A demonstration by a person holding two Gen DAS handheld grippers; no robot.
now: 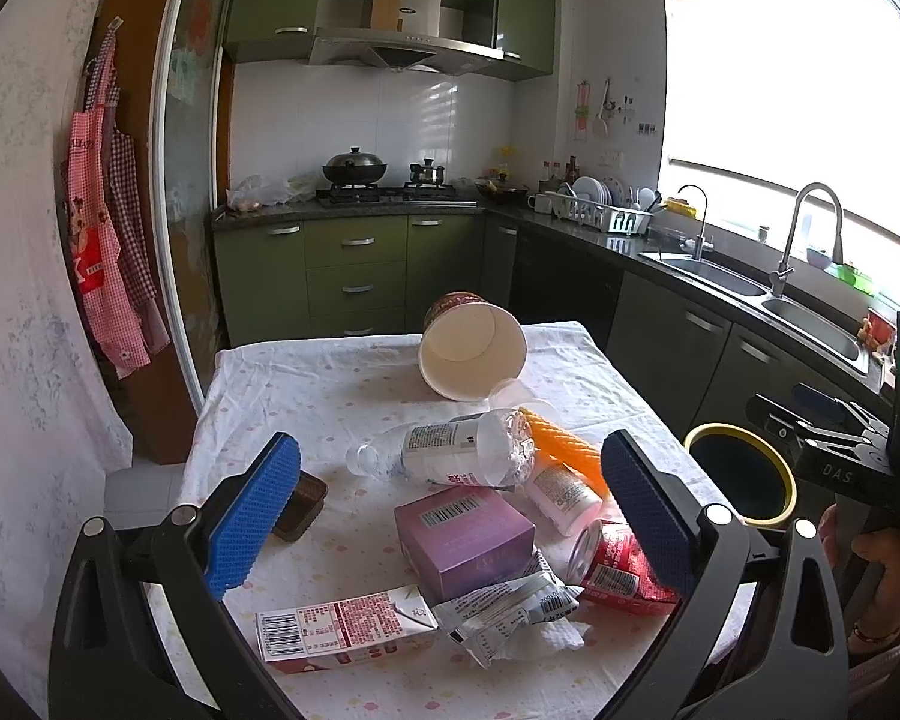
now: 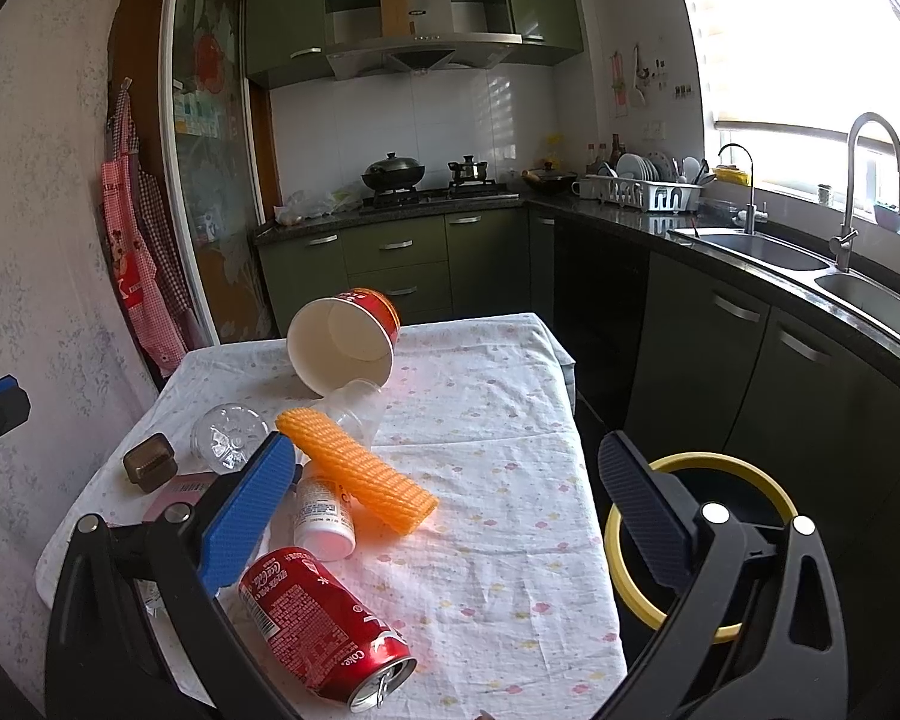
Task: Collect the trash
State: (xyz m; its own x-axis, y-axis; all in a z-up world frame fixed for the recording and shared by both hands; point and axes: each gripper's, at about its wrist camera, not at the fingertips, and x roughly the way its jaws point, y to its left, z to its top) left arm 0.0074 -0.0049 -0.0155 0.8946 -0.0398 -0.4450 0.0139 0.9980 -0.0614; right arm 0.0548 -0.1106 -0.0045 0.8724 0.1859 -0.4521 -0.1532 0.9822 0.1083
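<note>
Trash lies heaped on the cloth-covered table [image 1: 342,378]. In the left wrist view I see a tipped paper bowl [image 1: 471,351], a clear plastic bottle [image 1: 450,450], an orange mesh sleeve [image 1: 567,447], a purple box [image 1: 465,537], a red cola can [image 1: 615,564], a milk carton [image 1: 345,630] and a crumpled wrapper [image 1: 510,609]. My left gripper [image 1: 450,525] hangs open above the purple box, holding nothing. My right gripper [image 2: 450,516] is open over the cloth, between the cola can [image 2: 324,624] and the bin [image 2: 699,540]. The orange sleeve [image 2: 360,468] rests on a small white bottle [image 2: 324,516].
A black bin with a yellow rim [image 1: 741,480] stands beside the table's right edge. A small brown box [image 1: 300,504] sits at the table's left. Green cabinets [image 1: 354,270], a stove and a sink counter [image 1: 750,294] line the kitchen behind. A person's hand [image 1: 870,576] holds the right gripper.
</note>
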